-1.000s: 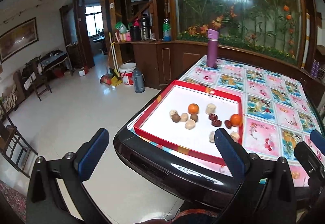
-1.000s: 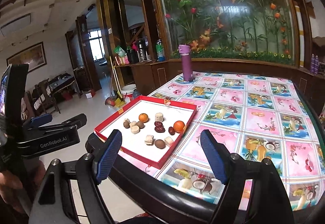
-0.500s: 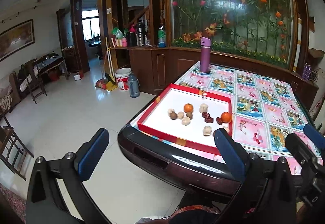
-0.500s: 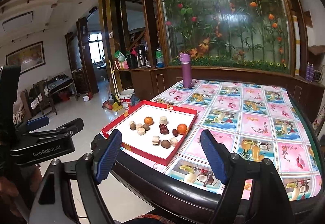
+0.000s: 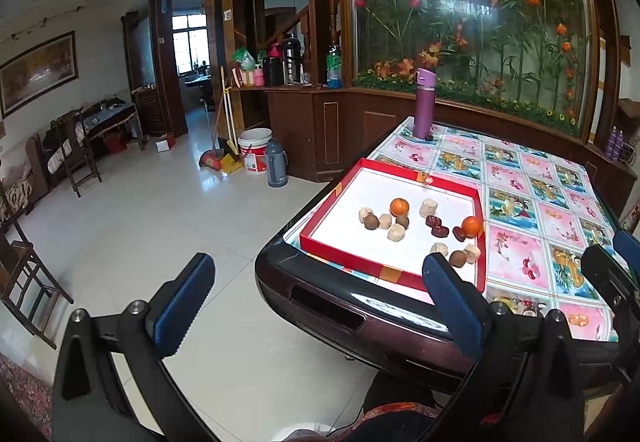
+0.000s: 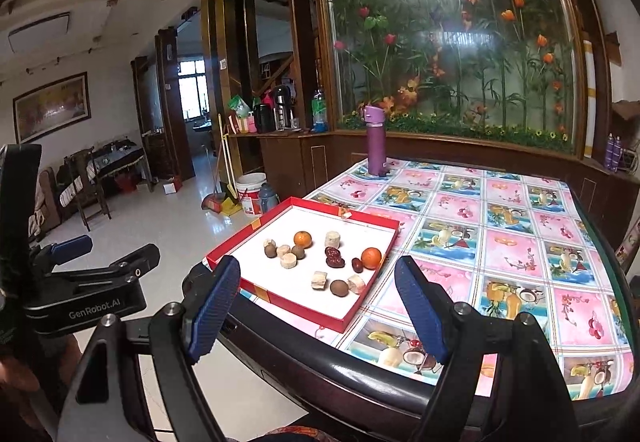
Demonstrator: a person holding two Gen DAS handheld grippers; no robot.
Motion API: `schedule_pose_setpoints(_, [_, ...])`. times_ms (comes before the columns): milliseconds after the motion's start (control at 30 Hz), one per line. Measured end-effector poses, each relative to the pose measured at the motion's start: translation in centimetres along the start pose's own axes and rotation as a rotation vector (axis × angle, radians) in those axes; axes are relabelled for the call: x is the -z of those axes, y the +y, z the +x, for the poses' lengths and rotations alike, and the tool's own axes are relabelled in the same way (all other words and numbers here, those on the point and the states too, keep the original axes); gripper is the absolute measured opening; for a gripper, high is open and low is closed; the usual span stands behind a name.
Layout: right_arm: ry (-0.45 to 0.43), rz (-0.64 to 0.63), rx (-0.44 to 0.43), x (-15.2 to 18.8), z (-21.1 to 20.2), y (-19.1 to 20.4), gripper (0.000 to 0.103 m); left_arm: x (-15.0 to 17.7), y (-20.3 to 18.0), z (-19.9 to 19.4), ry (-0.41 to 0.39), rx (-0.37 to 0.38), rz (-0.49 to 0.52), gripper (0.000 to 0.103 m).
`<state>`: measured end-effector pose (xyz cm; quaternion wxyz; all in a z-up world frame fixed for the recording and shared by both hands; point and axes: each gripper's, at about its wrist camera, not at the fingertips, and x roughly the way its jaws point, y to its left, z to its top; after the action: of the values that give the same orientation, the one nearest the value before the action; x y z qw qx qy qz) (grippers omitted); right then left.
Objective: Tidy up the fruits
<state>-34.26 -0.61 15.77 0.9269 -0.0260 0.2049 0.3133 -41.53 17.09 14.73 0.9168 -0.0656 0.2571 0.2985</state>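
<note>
Both grippers, the left gripper (image 5: pixel 316 302) and the right gripper (image 6: pixel 318 306), hang spread wide and empty short of the table (image 6: pixel 400 388), farther back from it than a second ago, so more floor shows. Ahead of the right one, the red tray (image 6: pixel 296 308) sits at the table's near left corner, its long axis running away toward the purple bottle (image 6: pixel 376 139). Inside lie two oranges (image 6: pixel 303 239), brown fruits (image 6: pixel 339 287) and pale cut pieces (image 6: pixel 319 279).

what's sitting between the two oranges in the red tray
In the right wrist view, between the two oranges in the red tray lie a pale cylinder-shaped piece and dark red dates.
</note>
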Motion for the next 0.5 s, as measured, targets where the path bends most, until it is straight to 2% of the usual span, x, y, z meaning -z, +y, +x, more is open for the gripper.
schedule_pose_setpoints(300, [0.001, -0.001, 0.008, 0.2, -1.2, 1.5, 0.08, 0.6, 0.8, -1.7, -0.018, 0.039, 0.004, 0.103])
schedule_pose_setpoints(500, [-0.031, -0.041, 0.016, 0.3, -2.0, 2.3, 0.08, 0.2, 1.4, -2.6, -0.041, 0.046, -0.013, 0.103])
